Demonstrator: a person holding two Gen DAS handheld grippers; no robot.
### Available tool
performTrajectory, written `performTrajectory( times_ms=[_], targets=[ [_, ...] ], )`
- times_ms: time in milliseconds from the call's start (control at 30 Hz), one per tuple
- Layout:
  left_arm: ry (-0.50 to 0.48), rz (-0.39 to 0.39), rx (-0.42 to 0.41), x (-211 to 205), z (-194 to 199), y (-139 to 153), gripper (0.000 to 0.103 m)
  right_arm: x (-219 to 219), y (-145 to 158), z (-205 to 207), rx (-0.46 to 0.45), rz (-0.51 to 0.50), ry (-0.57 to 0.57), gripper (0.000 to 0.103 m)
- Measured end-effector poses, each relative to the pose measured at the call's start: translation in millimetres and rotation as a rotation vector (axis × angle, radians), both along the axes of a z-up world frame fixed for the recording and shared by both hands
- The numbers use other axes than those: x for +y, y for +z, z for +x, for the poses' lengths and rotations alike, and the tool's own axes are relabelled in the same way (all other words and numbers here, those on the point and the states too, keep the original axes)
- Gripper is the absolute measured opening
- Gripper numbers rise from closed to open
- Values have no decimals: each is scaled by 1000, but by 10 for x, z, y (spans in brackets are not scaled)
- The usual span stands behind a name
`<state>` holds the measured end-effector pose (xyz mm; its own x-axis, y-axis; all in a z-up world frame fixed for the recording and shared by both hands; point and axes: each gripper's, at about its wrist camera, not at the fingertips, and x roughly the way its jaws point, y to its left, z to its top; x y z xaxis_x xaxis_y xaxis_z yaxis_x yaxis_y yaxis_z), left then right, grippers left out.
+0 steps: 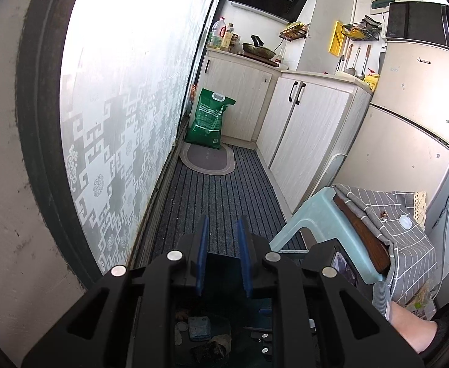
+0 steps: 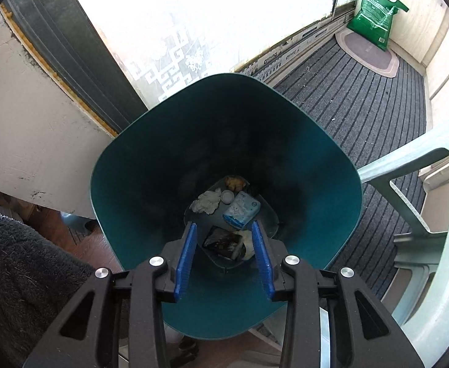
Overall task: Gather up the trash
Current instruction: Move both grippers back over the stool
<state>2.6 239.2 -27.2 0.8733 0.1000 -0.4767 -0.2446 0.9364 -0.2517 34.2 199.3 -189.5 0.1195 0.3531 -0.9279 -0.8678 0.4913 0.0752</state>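
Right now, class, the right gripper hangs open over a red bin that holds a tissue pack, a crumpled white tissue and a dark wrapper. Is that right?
Not quite: the bin is teal, not red, as the right wrist view shows. The rest holds: the right gripper hangs open above it, and inside lie the tissue pack, the crumpled white tissue and the dark wrapper.

The left gripper (image 1: 223, 230) is held slightly downward, its blue fingers (image 1: 203, 245) narrowly parted with nothing between. The right gripper (image 2: 224, 239) is pointed steeply down, jaws apart and empty.
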Motion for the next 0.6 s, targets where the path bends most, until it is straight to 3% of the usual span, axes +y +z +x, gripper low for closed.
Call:
performTrajectory(
  times_ms=[167, 267, 367, 600],
  targets=[
    [7, -2, -28, -9, -11, 47, 21, -23, 175, -61, -33, 56, 24, 37],
    [10, 2, -41, -30, -26, 90, 20, -35, 340, -111, -59, 95, 42, 31],
    [16, -2, -63, -27, -40, 129, 21, -68, 542, -154, -97, 140, 45, 26],
    [3, -9, -78, -142, 41, 185, 23, -384, 1112, -138, -191, 266, 9, 25]
  ],
)
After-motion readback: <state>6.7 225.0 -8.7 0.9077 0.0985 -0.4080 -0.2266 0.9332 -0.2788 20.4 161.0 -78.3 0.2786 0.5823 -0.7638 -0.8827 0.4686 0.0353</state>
